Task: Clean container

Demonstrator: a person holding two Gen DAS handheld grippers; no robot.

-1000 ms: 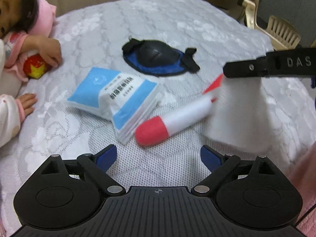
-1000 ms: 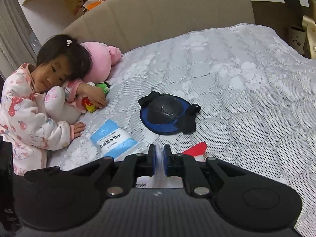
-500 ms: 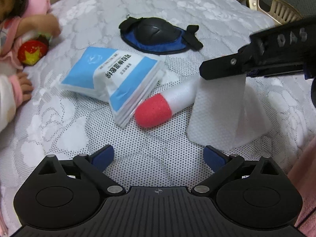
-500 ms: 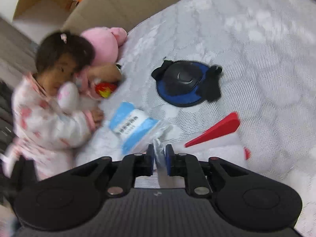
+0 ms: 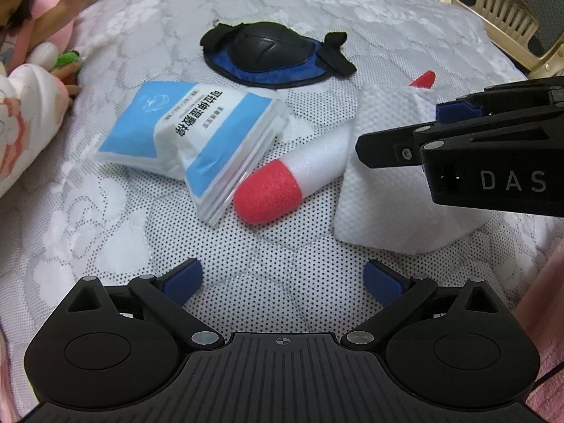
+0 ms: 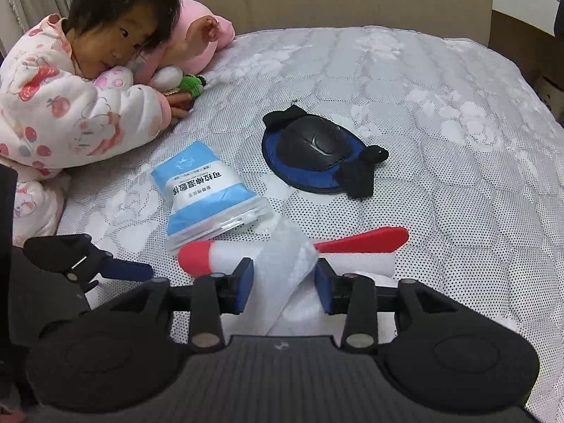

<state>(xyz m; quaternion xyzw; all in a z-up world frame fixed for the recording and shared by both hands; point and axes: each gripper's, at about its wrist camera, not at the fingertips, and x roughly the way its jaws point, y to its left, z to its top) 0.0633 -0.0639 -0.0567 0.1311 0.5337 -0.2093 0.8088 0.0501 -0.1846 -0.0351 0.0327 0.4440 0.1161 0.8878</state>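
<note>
A white foam rocket with a red nose (image 5: 282, 179) (image 6: 218, 257) and a red fin (image 6: 366, 241) lies on the mattress. A white wipe cloth (image 5: 384, 176) (image 6: 285, 271) is draped over its rear half. My right gripper (image 6: 284, 283) has its jaws apart with the cloth standing between them; it also shows from the side in the left wrist view (image 5: 440, 120). My left gripper (image 5: 282, 276) is open and empty, low over the mattress in front of the rocket's nose. A blue-and-white wipes packet (image 5: 197, 137) (image 6: 208, 197) lies left of the rocket.
A black-and-blue knee pad (image 5: 275, 56) (image 6: 317, 155) lies behind the rocket. A small child (image 6: 81, 84) leans on the mattress (image 6: 458, 141) at the left with plush toys (image 6: 190, 42). A beige plastic chair (image 5: 504, 24) stands past the right edge.
My right gripper has opened and let the cloth down onto the rocket; a second ago it was shut on it, held up. The left wrist view has come closer to the rocket.
</note>
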